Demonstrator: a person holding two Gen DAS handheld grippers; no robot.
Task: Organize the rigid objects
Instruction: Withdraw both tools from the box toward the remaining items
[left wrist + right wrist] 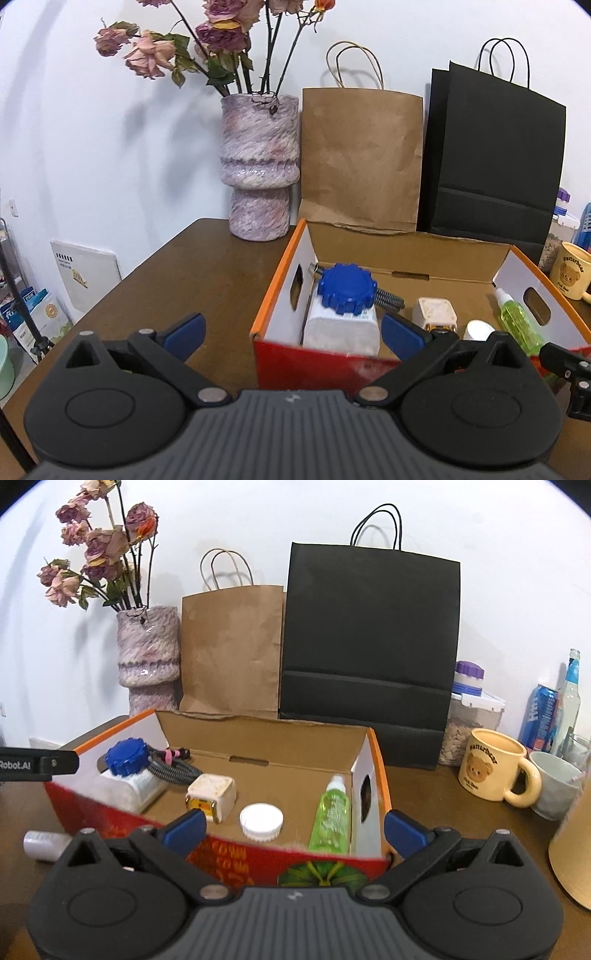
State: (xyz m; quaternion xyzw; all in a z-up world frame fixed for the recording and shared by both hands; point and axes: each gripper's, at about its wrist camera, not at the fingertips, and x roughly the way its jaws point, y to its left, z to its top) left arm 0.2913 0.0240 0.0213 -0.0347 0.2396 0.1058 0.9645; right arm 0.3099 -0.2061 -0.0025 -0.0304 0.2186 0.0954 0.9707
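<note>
An open cardboard box (280,280) (380,768) with red and orange sides stands on the brown table. Inside lie a white bottle with a blue cap (345,288) (127,757), a coiled braided cable (173,768), a small cream cube (436,314) (212,794), a white round lid (261,820) (478,329) and a green spray bottle (517,321) (332,816). My left gripper (293,332) is open in front of the box's near left corner, holding nothing. My right gripper (295,829) is open at the box's near wall, also holding nothing.
A marbled vase (258,166) (147,653) with dried roses, a brown paper bag (362,158) (232,650) and a black bag (495,155) (369,638) stand behind the box. A bear mug (491,764) (570,271), a grey cup, a can and bottles sit right. A silvery cylinder (46,843) lies left of the box.
</note>
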